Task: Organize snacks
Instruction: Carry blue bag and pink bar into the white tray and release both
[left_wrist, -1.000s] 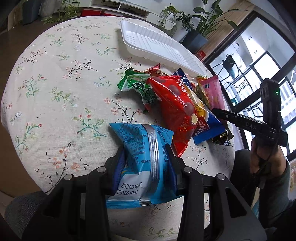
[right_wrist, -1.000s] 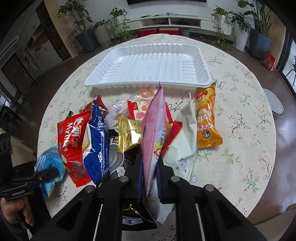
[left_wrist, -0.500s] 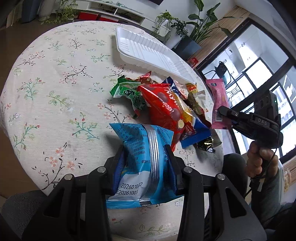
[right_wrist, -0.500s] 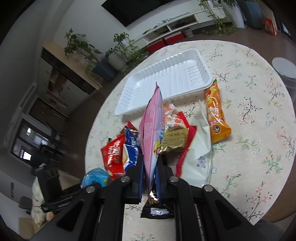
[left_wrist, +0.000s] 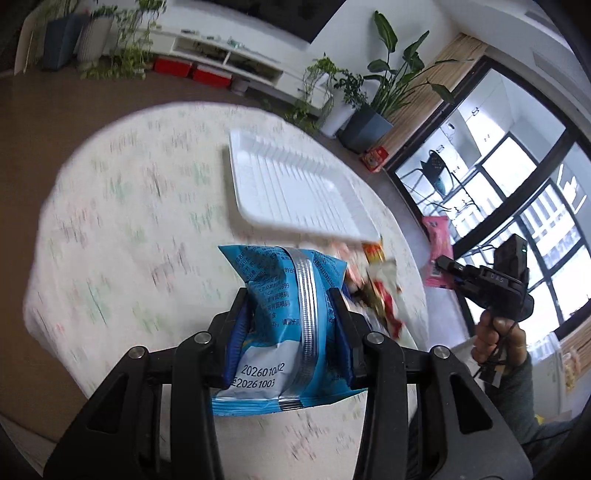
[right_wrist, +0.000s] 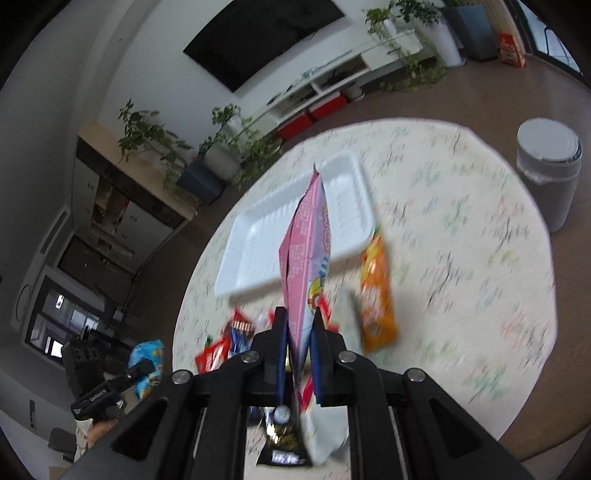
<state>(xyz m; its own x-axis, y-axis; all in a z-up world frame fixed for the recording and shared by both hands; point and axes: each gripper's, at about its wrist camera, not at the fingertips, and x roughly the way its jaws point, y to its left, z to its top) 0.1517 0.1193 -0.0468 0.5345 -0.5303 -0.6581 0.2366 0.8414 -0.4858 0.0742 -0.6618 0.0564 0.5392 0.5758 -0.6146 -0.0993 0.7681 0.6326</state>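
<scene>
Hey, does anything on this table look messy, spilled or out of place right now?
Mostly the snacks: a loose pile lies jumbled beside the white tray, which looks empty. An orange packet lies apart. No spill or damage shows, though blur hides detail. The blue bag and pink packet are held aloft.

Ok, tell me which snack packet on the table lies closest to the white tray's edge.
The orange snack packet: its top end reaches the white plastic tray corner, while the other packets sit heaped farther back.

Blue snack bag (left_wrist: 288, 325) gripped upright, pink packet (right_wrist: 306, 266) held edge-on, white tray (left_wrist: 291, 192) empty
</scene>
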